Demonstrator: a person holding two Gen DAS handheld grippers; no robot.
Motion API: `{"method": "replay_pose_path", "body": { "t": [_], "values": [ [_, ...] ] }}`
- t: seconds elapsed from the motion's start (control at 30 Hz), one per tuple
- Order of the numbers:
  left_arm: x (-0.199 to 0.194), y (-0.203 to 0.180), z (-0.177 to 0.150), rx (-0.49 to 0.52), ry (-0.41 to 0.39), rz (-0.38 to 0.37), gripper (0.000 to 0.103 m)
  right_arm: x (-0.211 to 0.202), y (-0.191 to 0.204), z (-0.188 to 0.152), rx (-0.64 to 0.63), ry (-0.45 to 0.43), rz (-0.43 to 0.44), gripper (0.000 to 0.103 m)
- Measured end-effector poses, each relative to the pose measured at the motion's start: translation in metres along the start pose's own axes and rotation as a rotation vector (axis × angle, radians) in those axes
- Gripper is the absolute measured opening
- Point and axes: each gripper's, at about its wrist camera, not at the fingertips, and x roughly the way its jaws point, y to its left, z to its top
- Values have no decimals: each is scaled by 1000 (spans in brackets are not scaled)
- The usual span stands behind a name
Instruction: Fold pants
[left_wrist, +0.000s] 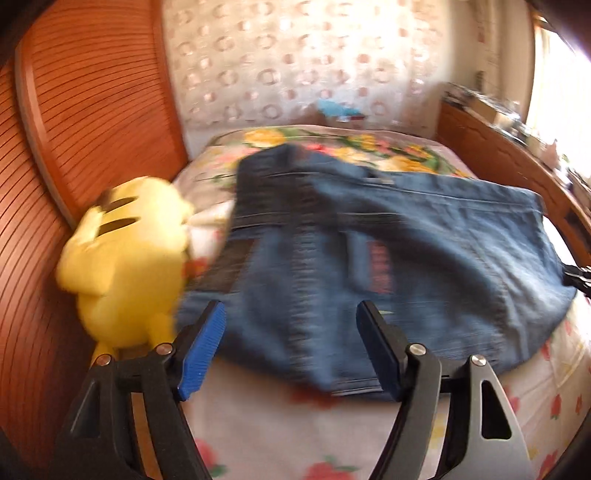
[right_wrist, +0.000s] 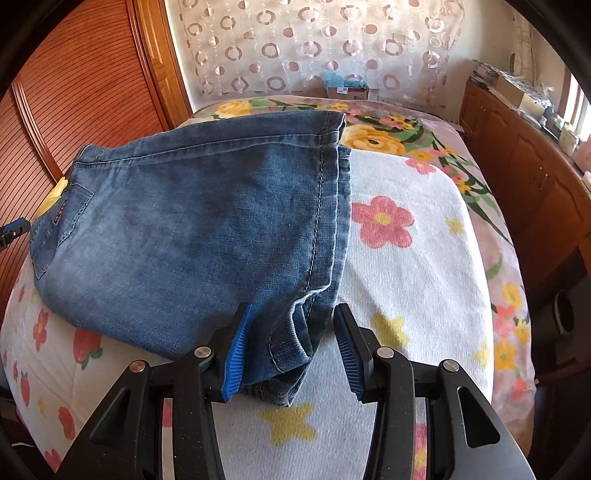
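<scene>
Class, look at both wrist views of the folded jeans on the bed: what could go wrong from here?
1. The right gripper stands open around a bunched corner of the jeans; pulling away could snag it and spoil the fold.
2. The yellow plush toy sits close beside the left gripper, which could knock it.

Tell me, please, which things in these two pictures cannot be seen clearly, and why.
- Jeans, left wrist view: smeared by motion blur; the red label is unreadable.
- Yellow plush toy, left wrist view: blurred; in the right wrist view the jeans hide nearly all of it.
- Right tool, left wrist view: cut off by the picture edge.
- Boxes by the curtain, right wrist view: too small to identify.
</scene>
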Motion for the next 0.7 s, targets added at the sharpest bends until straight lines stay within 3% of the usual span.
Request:
{"method": "replay_pose_path", "body": {
  "t": [0.37,0.6,0.7],
  "values": [
    [29,56,-13,-124,43,90,65,-2,3,-3,-14,-1,-12,46],
    [43,59,-14,-135,64,38,56,-5,2,-5,-16,-5,0,46],
    [44,57,-12,-131,66,23,49,-6,3,-7,-19,-9,6,40]
  ]
}}
